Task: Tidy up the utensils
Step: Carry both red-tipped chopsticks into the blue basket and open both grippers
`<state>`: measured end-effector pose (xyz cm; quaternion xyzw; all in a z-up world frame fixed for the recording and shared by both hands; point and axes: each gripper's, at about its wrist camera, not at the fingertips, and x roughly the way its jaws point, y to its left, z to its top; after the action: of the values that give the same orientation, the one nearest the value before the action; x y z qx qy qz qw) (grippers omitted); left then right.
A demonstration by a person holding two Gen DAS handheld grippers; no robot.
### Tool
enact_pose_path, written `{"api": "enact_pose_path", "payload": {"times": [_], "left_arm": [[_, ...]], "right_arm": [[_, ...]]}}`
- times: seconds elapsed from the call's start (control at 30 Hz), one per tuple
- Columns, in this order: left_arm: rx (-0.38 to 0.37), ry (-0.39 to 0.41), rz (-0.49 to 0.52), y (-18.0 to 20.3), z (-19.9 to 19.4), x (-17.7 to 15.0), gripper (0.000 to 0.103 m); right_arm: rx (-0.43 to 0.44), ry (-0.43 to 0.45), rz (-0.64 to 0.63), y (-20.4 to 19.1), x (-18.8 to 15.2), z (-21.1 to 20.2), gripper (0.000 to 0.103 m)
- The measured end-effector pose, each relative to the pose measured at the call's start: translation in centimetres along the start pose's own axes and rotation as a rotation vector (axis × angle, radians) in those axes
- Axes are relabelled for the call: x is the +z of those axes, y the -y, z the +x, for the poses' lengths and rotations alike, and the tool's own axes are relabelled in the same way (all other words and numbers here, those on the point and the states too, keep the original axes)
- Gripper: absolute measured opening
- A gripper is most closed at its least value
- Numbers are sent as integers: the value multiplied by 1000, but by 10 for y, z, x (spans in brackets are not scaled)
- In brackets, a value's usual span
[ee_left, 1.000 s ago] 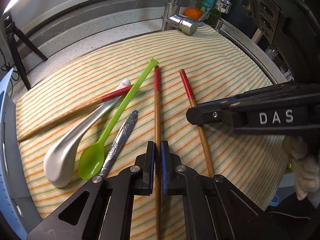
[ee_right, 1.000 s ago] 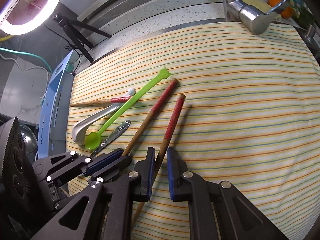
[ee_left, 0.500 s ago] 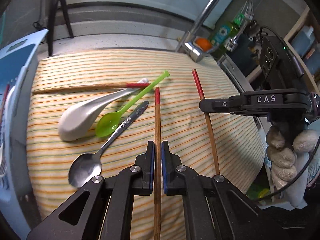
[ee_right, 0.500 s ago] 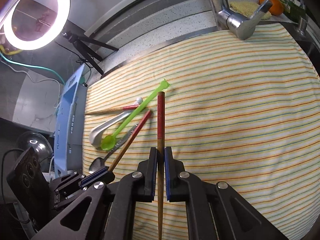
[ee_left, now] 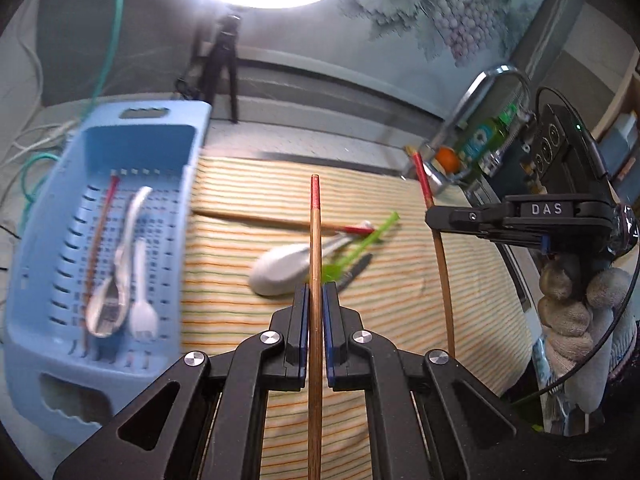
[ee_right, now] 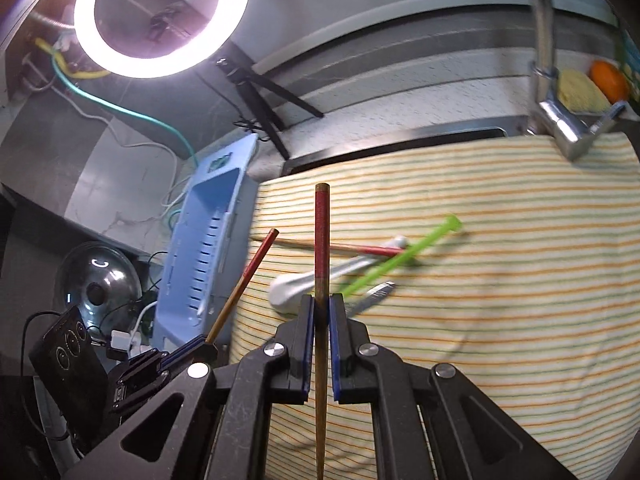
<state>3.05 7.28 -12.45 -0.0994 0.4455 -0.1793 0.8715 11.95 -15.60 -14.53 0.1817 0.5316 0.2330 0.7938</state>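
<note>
- The left gripper (ee_left: 315, 312) is clamping a chopstick (ee_left: 315, 264) that is pointing to 12 o'clock; its lower end is running out of frame.
- The right gripper (ee_right: 320, 320) is clamping a second chopstick (ee_right: 321, 248), red end up; the tail is cut off at 6 o'clock.
- In the left view, that gripper (ee_left: 432, 216) is showing at 3 o'clock, held by a gloved hand (ee_left: 576, 308).
- On the striped cloth (ee_left: 400, 340), a white spoon (ee_left: 280, 268), green spoon (ee_right: 400, 260) and third chopstick (ee_right: 352, 247) are lying blurred and overlapping; a metal handle (ee_right: 374, 294) is barely readable.
- At 9 o'clock, the blue basket (ee_left: 48, 380) is holding smeared utensils (ee_left: 120, 264).
</note>
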Motion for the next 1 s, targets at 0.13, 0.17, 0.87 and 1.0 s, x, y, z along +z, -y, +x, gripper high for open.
{"api": "enact_pose_path", "payload": {"times": [0.13,0.17,0.87,1.0], "left_arm": [[51,33,-29,-26,-17,5,5],[65,40,-36,-33,-21,6,5],[219,63,-138,-130,-28,23,5],[216,59,-153,-137,-23,26,5]], "right_arm": [[26,-9,-41,-28,9,12,6],[34,-12,-51,-36,11,16,6],[120,-68,-114,-139,54,114,6],[130,-78,-100,-145,64,127,7]]}}
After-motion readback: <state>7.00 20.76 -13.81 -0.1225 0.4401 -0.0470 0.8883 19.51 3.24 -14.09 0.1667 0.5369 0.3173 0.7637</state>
